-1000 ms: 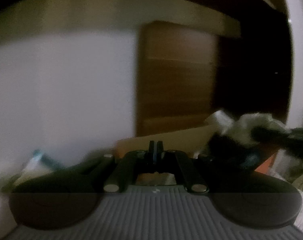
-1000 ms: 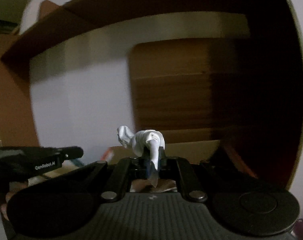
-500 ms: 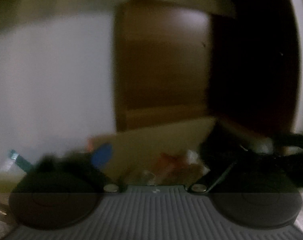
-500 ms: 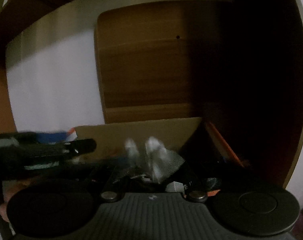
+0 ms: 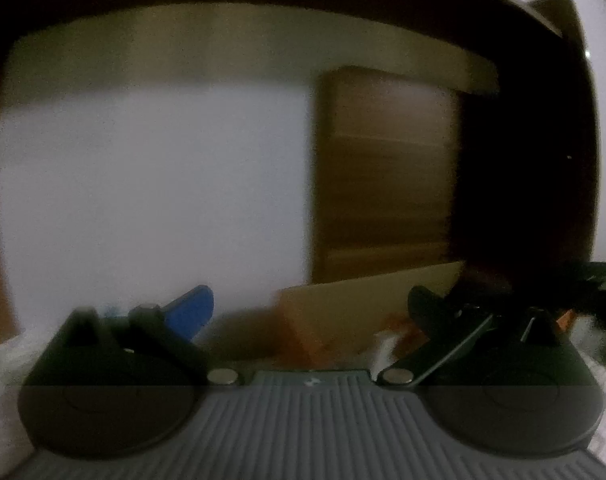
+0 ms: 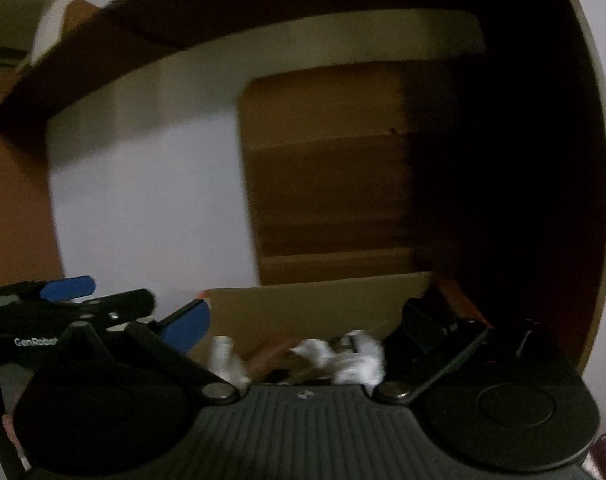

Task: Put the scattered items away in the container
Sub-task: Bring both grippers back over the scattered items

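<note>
Right gripper (image 6: 303, 332) spread wide, releasing crumpled white tissue (image 6: 355, 360) inside cardboard box (image 6: 323, 304). Left gripper (image 5: 303, 312) also spread, empty, hovering at box. Advice: lift clear, avoiding snagging tissue.

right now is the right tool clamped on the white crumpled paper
No, the right tool stands wide open and the white crumpled paper lies loose between its fingers.

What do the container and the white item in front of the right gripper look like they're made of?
The container looks like cardboard: matte tan walls, flat panels, straight edge. The white item looks like soft crumpled cloth or paper, with lumpy folds; blur leaves it open.
</note>
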Action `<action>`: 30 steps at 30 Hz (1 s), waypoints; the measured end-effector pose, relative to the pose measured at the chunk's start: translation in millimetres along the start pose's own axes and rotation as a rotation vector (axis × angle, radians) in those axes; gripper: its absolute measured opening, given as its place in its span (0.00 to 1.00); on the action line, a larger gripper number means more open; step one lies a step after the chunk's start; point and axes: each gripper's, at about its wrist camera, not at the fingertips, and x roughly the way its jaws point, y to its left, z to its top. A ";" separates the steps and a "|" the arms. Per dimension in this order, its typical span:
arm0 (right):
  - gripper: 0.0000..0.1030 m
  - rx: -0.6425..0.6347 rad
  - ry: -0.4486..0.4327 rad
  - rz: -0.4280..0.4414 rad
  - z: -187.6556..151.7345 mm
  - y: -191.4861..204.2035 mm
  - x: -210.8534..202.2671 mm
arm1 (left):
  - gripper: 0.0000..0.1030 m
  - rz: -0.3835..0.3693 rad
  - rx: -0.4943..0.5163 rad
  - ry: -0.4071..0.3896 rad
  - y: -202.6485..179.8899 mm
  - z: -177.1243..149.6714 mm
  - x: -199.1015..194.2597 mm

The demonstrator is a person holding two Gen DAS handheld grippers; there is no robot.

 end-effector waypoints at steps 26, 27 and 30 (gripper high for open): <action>0.90 -0.169 0.311 0.316 -87.2 174.2 19.4 | 0.93 0.204 -0.077 0.269 124.8 -83.7 -68.1; 0.87 -0.184 0.332 0.334 -89.8 179.5 25.1 | 0.93 0.206 -0.077 0.267 127.4 -84.2 -68.9; 0.80 -0.222 0.373 0.382 -96.4 192.4 36.4 | 0.93 0.213 -0.066 0.255 134.2 -86.0 -74.7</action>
